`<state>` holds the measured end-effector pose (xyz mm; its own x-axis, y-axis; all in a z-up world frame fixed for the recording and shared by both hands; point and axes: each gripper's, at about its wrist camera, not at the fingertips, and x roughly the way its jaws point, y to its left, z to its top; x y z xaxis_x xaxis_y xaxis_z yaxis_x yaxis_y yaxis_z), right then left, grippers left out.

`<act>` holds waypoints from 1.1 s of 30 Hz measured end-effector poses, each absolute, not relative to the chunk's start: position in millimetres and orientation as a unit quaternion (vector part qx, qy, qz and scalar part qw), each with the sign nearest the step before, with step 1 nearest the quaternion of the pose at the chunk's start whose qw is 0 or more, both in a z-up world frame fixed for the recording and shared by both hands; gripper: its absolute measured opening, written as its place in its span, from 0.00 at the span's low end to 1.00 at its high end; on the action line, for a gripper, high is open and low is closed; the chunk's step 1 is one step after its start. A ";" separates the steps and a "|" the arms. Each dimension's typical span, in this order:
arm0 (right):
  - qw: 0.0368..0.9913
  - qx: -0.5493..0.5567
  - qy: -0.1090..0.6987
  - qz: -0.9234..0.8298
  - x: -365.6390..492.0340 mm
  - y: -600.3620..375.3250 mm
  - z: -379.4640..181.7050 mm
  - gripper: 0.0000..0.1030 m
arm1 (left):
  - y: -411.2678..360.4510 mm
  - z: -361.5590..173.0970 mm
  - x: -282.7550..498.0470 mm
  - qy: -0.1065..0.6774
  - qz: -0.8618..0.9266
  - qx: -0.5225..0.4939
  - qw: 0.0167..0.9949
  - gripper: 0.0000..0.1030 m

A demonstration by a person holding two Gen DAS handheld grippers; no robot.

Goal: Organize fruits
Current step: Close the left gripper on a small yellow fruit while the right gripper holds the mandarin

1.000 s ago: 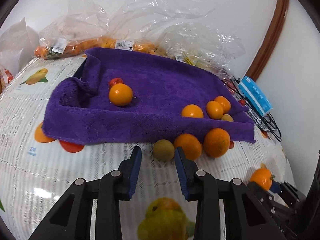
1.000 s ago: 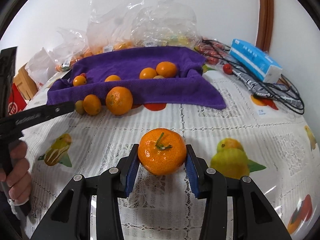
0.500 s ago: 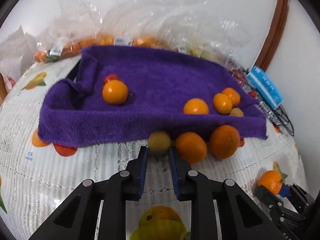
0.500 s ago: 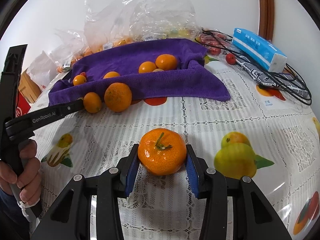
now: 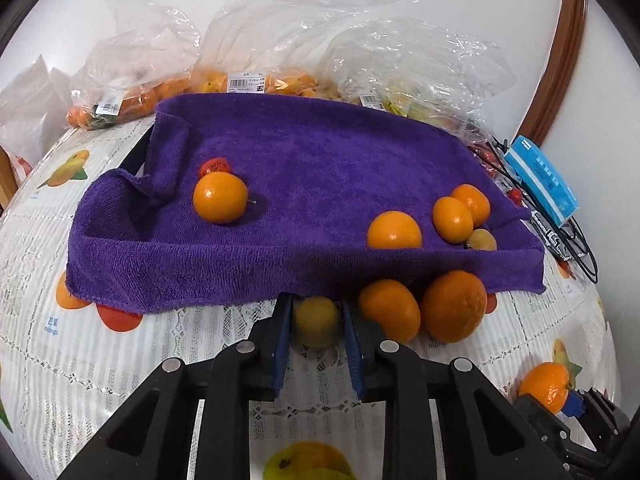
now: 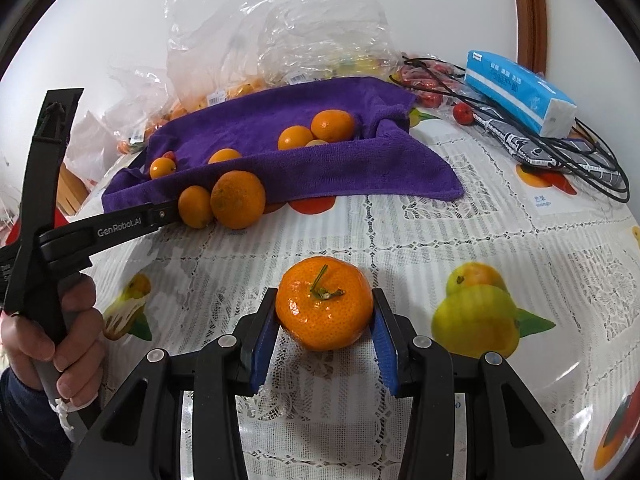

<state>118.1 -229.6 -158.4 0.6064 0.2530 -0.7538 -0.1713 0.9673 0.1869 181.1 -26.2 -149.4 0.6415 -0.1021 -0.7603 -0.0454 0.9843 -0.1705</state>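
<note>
- Left wrist view: the left gripper (image 5: 316,312) is pinching a small yellowish fruit (image 5: 316,320) between its blue pads, right at the near hem of the purple towel (image 5: 320,168); the fruit sits on the bench (image 5: 160,344), which wears a lace cloth printed with fruit pictures.
- Just right of that fruit, also against the towel's near hem, lie a medium orange (image 5: 390,314) and a larger orange (image 5: 454,306), touching each other.
- On the towel, toward its left side, rests a single orange (image 5: 220,197) with a red tomato (image 5: 215,166) just behind it; toward the towel's right end lies a cluster of three oranges (image 5: 452,218) and a small pale fruit (image 5: 482,240).
- Behind the towel stand clear plastic bags (image 5: 280,40) holding more fruit; to the towel's right lies a blue tissue pack (image 5: 542,182) over black cables.
- Right wrist view: the right gripper (image 6: 324,324) grips a stemmed mandarin (image 6: 324,303) from both sides, well in front of the towel (image 6: 280,148); the mandarin sits low over the lace cloth.
- Left of the towel's near hem, a hand (image 6: 56,344) clasps the handle of the left gripper, whose tip reaches the hem beside the two oranges there.
- The tissue pack (image 6: 520,94) lies to the towel's right, by a striped pouch (image 6: 556,152) and cables.
</note>
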 end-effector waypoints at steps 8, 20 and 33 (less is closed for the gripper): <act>0.895 0.047 0.428 0.118 118.2 -229.0 -158.2 0.43 | -20.5 -150.1 175.0 0.421 -0.025 -0.107 0.900 0.23; 0.896 0.024 0.430 0.111 118.4 -224.9 -158.2 0.45 | -20.2 -150.1 175.4 0.421 -0.027 -0.110 0.900 0.23; 0.895 0.043 0.427 0.118 118.7 -230.8 -158.0 0.43 | -7.2 -144.4 164.6 0.388 -0.074 -0.158 0.905 0.23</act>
